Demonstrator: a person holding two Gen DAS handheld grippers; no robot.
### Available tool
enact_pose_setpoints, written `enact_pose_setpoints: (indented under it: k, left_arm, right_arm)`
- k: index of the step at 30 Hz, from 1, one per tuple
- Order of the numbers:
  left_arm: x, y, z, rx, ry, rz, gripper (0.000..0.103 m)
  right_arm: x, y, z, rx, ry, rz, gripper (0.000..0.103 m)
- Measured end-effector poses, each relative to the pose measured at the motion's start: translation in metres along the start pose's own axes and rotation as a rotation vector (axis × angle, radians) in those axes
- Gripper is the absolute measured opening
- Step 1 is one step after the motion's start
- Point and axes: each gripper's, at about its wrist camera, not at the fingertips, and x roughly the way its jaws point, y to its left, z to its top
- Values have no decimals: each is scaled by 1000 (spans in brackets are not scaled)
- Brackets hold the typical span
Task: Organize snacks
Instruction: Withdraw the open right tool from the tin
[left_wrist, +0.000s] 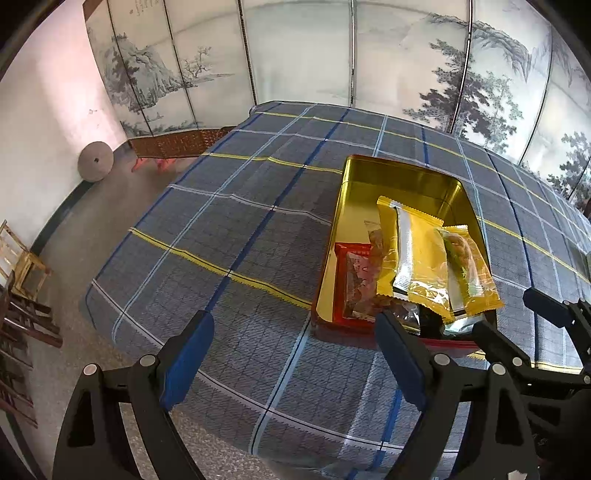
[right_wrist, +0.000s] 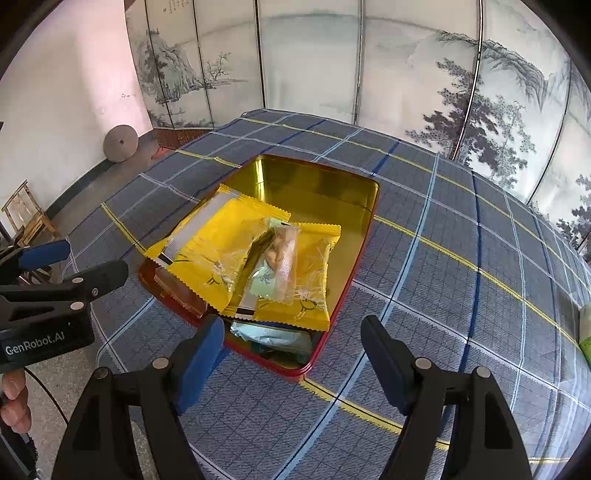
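Both grippers empty, fingers spread wide: left gripper (left_wrist: 295, 365) hovers off tin's near-left corner, right gripper (right_wrist: 291, 365) just over its near edge. Red-rimmed gold tin (right_wrist: 365, 218) sits on plaid-covered table (right_wrist: 461, 295), long axis running away from cameras. Inside: two yellow packets (right_wrist: 207, 254), clear-wrapped snack (right_wrist: 284, 254) on top, red packet (left_wrist: 354, 280), pale packet underneath, all heaped at near end, lengthwise with tin; far half bare. Step, probably: between placements. Green object (right_wrist: 585, 328) at right edge, possibly another snack. Next: fetch it, or spread heap.

Plaid cloth (right_wrist: 443, 258), painted screen (right_wrist: 480, 92), stone disc (left_wrist: 95, 161).
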Motion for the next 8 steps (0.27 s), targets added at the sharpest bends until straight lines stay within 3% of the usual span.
enact_pose_setpoints:
  k: [8]
  left_arm:
    - [0,-4,0,7,-3,-7,87]
  right_arm:
    - [0,-1,0,3,2,6,78]
